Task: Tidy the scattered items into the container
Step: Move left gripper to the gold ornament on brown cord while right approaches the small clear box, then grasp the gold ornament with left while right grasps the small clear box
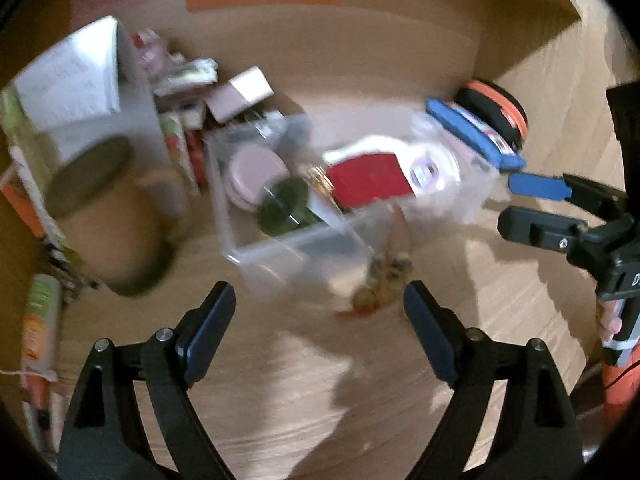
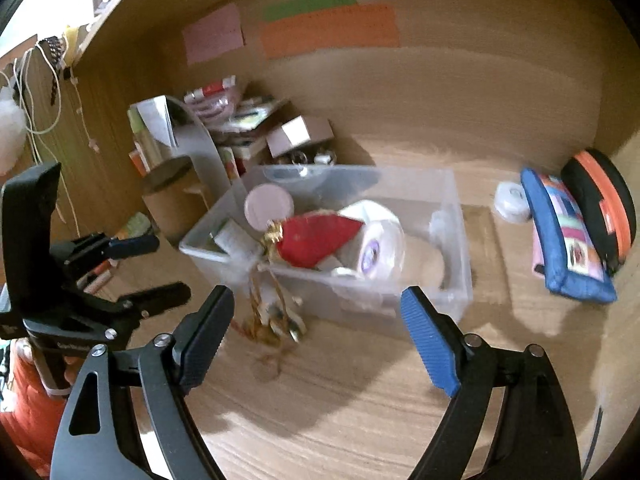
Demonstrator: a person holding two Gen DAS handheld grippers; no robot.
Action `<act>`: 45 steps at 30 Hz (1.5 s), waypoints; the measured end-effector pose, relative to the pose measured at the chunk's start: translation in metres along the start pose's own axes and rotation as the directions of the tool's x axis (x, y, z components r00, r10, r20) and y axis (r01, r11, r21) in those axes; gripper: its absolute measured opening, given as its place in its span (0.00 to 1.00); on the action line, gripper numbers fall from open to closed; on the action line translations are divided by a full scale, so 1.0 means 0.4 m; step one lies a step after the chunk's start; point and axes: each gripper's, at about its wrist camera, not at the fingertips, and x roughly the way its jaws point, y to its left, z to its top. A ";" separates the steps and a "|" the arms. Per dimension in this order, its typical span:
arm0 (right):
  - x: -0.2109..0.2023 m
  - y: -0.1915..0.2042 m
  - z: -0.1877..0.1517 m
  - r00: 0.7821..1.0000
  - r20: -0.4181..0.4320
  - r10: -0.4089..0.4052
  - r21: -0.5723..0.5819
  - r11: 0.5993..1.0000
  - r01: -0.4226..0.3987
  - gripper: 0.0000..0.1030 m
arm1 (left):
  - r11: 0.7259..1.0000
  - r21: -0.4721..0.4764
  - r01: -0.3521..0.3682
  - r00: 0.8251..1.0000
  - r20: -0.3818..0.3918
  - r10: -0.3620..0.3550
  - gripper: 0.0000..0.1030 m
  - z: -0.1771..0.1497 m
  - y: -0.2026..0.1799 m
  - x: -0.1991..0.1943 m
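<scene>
Trinket bunch on desk just outside clear container, strand trailing over rim. Left gripper wide open, empty; bunch just ahead, nearer right-hand finger. Right gripper equally open, empty; bunch toward left-hand finger.

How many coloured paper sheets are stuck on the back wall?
3: a pink sheet at left, a green strip right of it, and an orange sheet just below the green. None looks hidden.
</scene>
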 end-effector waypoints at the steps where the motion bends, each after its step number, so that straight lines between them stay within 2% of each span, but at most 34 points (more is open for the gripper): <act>1: 0.000 -0.003 -0.008 1.000 -0.006 0.004 -0.003 1.000 -0.004 0.80 | 1.000 0.004 0.007 1.000 -0.010 -0.007 0.83 -0.009 -0.009 0.009; 5: 0.005 -0.011 -0.034 1.000 -0.019 -0.003 -0.035 0.999 0.002 0.80 | 0.999 0.030 0.012 0.998 -0.055 -0.011 0.75 -0.025 -0.045 0.053; 9: 0.019 -0.017 -0.053 0.999 -0.038 0.001 -0.068 0.998 -0.004 0.69 | 0.999 0.024 0.025 0.995 -0.098 -0.022 0.68 -0.024 -0.067 0.098; 12: 0.034 -0.025 -0.062 0.998 -0.060 0.016 -0.085 0.996 -0.021 0.61 | 0.999 0.041 -0.001 0.994 -0.106 0.005 0.61 -0.021 -0.082 0.115; 14: 0.045 -0.030 -0.065 0.997 -0.073 0.020 -0.094 0.995 -0.027 0.58 | 0.999 0.049 0.004 0.994 -0.109 0.002 0.60 -0.021 -0.090 0.125; 21: 0.083 -0.032 -0.072 0.993 -0.120 0.017 -0.134 0.990 -0.033 0.57 | 0.999 0.050 -0.014 0.993 -0.119 0.020 0.48 -0.013 -0.094 0.158; 25: 0.092 -0.029 -0.073 0.992 -0.127 0.022 -0.142 0.989 -0.040 0.57 | 0.998 0.065 -0.022 0.994 -0.109 0.029 0.32 -0.014 -0.093 0.157; 31: 0.120 -0.024 -0.070 0.987 -0.152 0.048 -0.144 0.987 -0.070 0.57 | 1.000 0.012 -0.016 0.996 -0.090 0.017 0.29 -0.019 -0.057 0.143; 35: 0.158 -0.001 -0.068 0.979 -0.195 0.051 -0.185 0.979 -0.088 0.44 | 0.999 -0.039 -0.004 0.998 -0.055 0.002 0.29 -0.023 -0.020 0.111; 45: 0.247 0.040 -0.056 0.969 -0.246 0.024 -0.230 0.970 -0.083 0.36 | 0.992 -0.127 -0.019 1.000 0.022 0.022 0.29 -0.038 0.100 0.008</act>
